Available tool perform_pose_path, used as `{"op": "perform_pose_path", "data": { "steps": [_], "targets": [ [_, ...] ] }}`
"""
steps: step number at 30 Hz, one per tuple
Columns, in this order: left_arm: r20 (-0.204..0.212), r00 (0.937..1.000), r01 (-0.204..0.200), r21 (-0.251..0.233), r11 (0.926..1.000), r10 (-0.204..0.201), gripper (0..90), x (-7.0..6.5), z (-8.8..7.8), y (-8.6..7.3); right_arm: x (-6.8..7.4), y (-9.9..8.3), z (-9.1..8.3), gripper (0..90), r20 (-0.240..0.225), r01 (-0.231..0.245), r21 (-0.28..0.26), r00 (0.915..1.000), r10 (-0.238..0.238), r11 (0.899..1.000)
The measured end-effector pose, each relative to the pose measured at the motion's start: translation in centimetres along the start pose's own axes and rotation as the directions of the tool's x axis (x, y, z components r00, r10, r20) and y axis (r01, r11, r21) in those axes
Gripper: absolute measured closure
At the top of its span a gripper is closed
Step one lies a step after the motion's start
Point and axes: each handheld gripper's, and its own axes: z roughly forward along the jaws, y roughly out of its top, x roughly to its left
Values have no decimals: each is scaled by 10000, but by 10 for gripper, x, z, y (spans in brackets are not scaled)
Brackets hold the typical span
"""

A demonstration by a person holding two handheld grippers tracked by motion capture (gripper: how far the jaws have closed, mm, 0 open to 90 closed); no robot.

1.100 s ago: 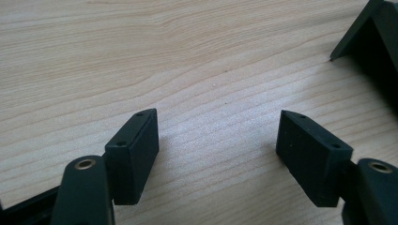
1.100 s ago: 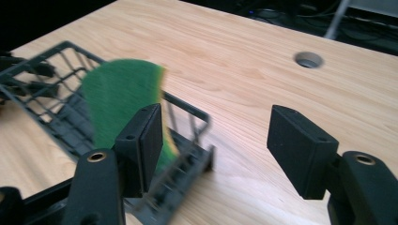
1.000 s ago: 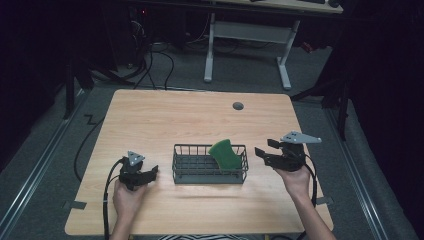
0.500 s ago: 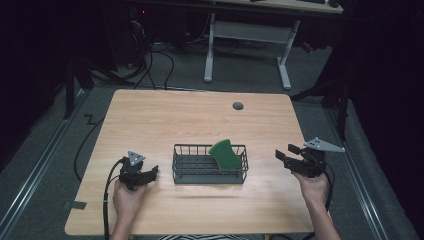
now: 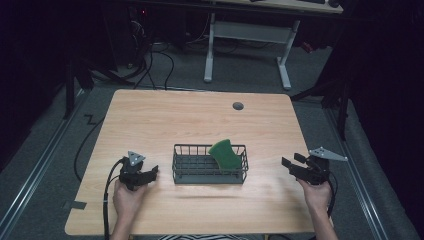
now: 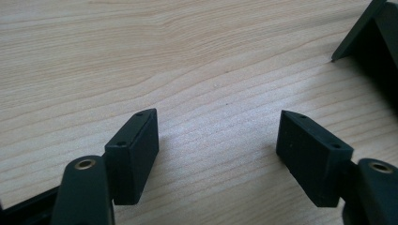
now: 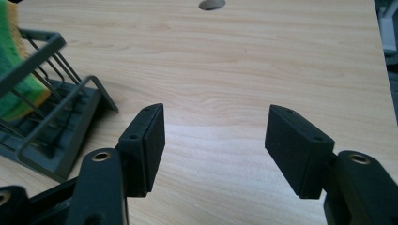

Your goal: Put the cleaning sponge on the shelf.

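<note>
A dark wire basket (image 5: 210, 165) stands near the front middle of the wooden table (image 5: 200, 120). A green sponge (image 5: 225, 154) leans upright in its right end; its green and yellow edge (image 7: 14, 79) appears at the left of the right gripper view. My left gripper (image 5: 150, 173) rests low on the table just left of the basket, jaws open over bare wood (image 6: 216, 140). My right gripper (image 5: 289, 166) is held to the right of the basket near the table's right edge, open, with nothing between its pads (image 7: 216, 145).
A round grey cable hole (image 5: 238, 106) sits in the far part of the table. Beyond the table stands a white-legged desk (image 5: 245, 45) with cables on the floor. The table's right edge lies close beside my right hand.
My right gripper has moved rightward and down, away from the basket's right end toward the table's right edge. The left gripper has stayed put. The sponge remains in the basket.
</note>
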Motion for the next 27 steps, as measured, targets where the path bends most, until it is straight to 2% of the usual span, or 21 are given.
{"op": "perform_pose_path", "data": {
  "steps": [15,21,27],
  "targets": [
    [-4,10000,-2,0,10000,2,303,0,0,0,-9,-29,19,383,332,-381,507,9988,365,9980],
    [1,10000,7,-3,10000,-7,301,0,0,0,-8,-36,26,380,531,-179,617,9985,146,9979],
    [-15,10000,-17,-3,10000,17,298,0,0,0,-5,-41,34,374,854,-16,943,9963,-65,9955]
  ]
}}
